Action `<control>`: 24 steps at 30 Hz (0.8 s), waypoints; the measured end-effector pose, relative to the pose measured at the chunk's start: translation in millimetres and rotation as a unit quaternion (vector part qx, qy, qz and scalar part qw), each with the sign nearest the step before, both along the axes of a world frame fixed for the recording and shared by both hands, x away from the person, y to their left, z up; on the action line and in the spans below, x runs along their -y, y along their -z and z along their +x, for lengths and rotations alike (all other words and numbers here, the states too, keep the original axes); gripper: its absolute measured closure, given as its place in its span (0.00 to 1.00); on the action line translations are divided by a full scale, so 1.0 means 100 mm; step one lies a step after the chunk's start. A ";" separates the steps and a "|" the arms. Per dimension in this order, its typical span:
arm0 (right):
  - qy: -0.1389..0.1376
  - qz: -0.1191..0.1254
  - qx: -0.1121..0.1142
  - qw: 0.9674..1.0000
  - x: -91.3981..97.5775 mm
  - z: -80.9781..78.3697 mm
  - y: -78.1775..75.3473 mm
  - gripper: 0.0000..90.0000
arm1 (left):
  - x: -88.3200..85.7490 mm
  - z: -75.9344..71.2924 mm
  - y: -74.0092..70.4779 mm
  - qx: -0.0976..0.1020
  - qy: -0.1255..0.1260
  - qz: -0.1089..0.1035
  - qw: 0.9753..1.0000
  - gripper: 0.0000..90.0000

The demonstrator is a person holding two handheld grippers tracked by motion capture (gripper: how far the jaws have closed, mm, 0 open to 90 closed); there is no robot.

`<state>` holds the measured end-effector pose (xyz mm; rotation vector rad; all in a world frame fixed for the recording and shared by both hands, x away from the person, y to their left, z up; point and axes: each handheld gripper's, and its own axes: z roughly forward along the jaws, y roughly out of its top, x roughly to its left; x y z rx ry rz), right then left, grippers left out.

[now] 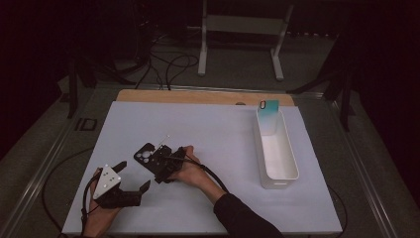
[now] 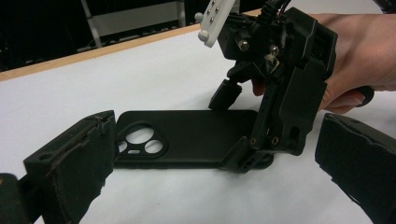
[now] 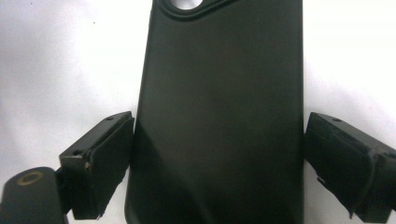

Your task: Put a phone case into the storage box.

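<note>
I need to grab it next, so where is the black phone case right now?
The black phone case lies flat on the white table, left of centre, between the right gripper's open jaws.

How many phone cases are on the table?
1: a black phone case lies flat on the white mat, left of centre, with the right gripper straddling its end.

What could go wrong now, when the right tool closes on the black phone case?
1. The right tool straddles the phone case near one end only, jaws open at its long edges. Lifted from there, the case may tilt or slip out.
2. The case lies flat on the white table; the jaws might scrape the surface or push the case instead of gripping it.
3. The open left tool waits close by and could collide.
</note>
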<state>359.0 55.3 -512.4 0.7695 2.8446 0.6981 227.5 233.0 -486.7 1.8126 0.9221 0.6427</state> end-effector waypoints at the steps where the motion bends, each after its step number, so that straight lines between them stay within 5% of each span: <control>1: 0.001 -0.001 -0.001 1.000 0.00 0.00 0.00 0.11 | 0.00 0.00 0.00 0.000 0.000 0.000 1.000 0.00; 15: 0.008 -0.026 -0.006 1.000 -0.03 -0.04 -0.04 0.16 | 0.00 0.00 0.00 -0.001 -0.001 0.001 1.000 0.00; 24: 0.001 -0.025 0.018 1.000 -0.02 -0.06 -0.08 0.17 | -0.01 0.00 0.01 -0.002 -0.001 0.002 1.000 0.00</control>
